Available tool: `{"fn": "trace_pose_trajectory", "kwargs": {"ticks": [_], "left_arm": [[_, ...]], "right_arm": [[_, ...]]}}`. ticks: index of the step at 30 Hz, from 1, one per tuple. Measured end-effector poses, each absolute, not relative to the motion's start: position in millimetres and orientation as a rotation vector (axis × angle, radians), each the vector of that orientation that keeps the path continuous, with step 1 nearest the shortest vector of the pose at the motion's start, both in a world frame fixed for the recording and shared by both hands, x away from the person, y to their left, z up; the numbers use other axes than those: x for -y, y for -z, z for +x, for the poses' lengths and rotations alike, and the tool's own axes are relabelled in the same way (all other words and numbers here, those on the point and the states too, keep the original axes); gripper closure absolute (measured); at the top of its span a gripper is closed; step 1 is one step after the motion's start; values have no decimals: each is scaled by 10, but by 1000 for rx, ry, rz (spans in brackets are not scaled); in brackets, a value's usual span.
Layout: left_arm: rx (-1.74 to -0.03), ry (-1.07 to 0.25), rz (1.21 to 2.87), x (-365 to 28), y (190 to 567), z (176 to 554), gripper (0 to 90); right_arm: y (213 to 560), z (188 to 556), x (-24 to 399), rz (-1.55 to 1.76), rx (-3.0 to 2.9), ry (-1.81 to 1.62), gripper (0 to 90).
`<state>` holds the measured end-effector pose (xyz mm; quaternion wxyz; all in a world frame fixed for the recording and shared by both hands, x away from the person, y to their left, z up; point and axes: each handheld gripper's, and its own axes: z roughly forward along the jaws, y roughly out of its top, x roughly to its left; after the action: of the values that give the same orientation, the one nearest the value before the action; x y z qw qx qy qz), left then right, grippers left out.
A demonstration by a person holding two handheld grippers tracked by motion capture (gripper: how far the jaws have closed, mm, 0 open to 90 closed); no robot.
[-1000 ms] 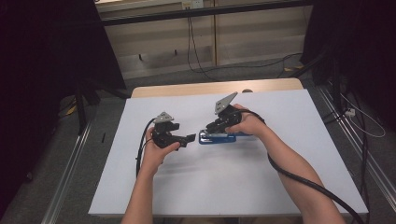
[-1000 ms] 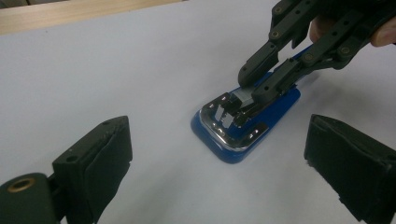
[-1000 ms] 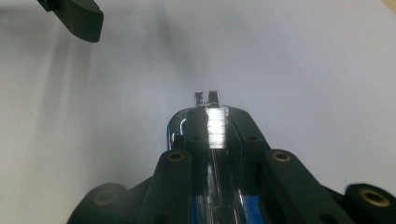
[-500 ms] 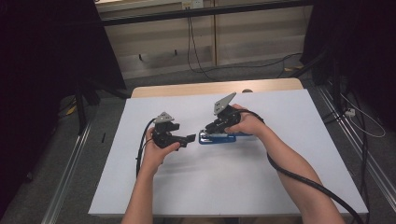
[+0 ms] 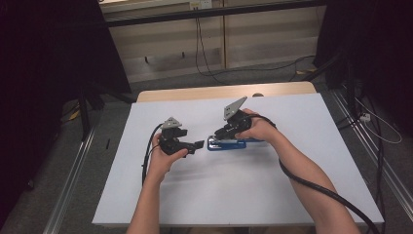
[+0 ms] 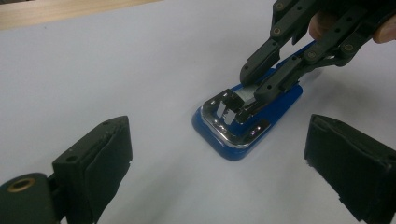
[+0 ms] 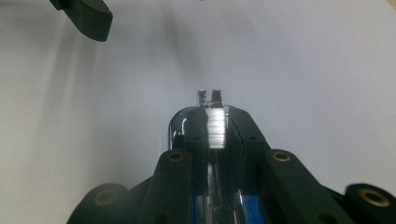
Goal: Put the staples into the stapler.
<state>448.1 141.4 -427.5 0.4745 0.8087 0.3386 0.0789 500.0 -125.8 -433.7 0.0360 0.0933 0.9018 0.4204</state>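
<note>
Two forearms extend from the near edge over the white worktop (image 5: pixel 302 122). The right gripper (image 5: pixel 225 132) slopes down to the left, its jaws set narrow and clamped on a strip of staples (image 6: pixel 245 95) in the opened blue stapler (image 6: pixel 275 114), which lies flat near the worktop's middle. The left gripper (image 5: pixel 195 145) is held level just beside the stapler, pointing at it, jaws spread wide, holding and touching nothing.
</note>
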Motion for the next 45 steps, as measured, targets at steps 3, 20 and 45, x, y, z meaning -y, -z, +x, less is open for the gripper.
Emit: {"fn": "trace_pose_trajectory", "kwargs": {"ticks": [3, 20, 45], "left_arm": [[-833, -196, 1980, -1414, 4278, 4483, 77], [-828, -192, 1979, -1416, 4277, 4486, 78], [-830, -190, 1978, -1425, 4291, 4502, 78]], "right_arm": [[4336, 4997, 1259, 286, -2767, -1293, 792], [4341, 4999, 1202, 243, -2771, -1276, 792], [4232, 4881, 1301, 425, -2664, -1323, 524]]}}
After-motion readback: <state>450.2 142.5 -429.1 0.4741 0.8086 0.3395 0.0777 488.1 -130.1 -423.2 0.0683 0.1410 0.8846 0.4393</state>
